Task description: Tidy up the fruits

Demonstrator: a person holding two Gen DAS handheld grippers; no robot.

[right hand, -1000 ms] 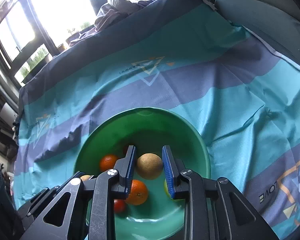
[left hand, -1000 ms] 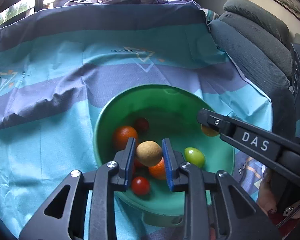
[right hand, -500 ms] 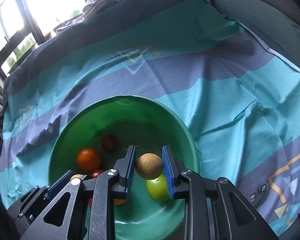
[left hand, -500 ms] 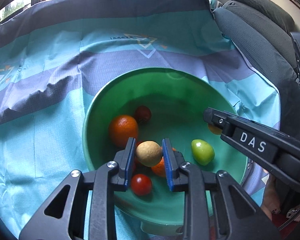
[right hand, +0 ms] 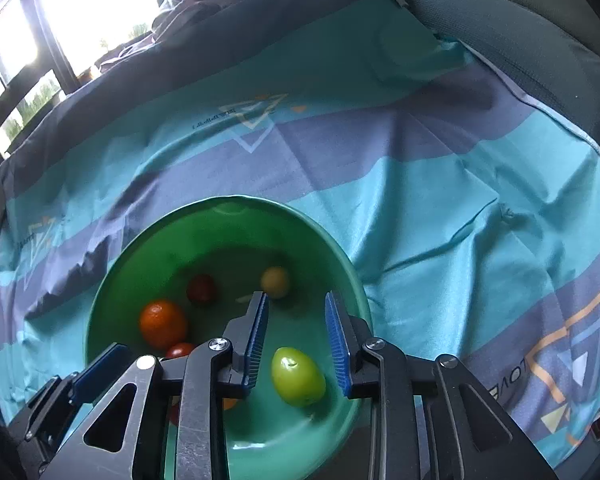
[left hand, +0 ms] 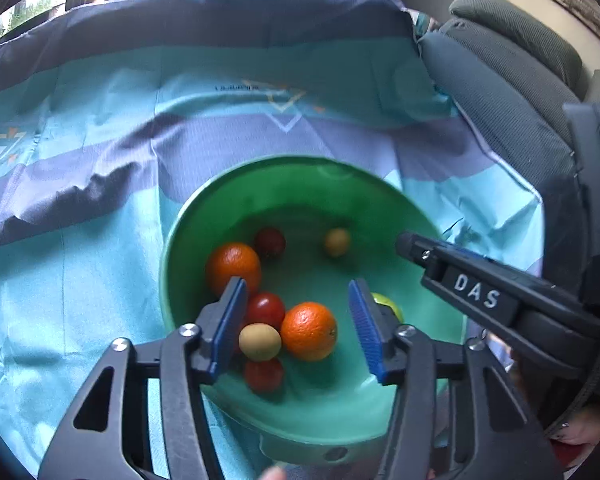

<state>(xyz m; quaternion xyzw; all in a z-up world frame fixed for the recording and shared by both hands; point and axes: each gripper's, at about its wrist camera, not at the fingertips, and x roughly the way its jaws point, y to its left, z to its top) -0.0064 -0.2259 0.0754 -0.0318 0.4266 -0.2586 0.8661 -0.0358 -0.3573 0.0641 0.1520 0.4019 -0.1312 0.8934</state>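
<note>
Left gripper (left hand: 298, 330) and right gripper (right hand: 296, 338) both angle downward; their jaws have just been opening, nothing gripped.

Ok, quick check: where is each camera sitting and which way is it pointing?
Left wrist: sits on the left claw, looking down into the green bowl; its own open fingers, the right claw and a bit of hand show.
Right wrist: sits on the right claw, angled down over the bowl's right side at a green fruit; its fingers and the left claw's tip show.
Shared: the bowl, an orange, the striped cloth.
</note>
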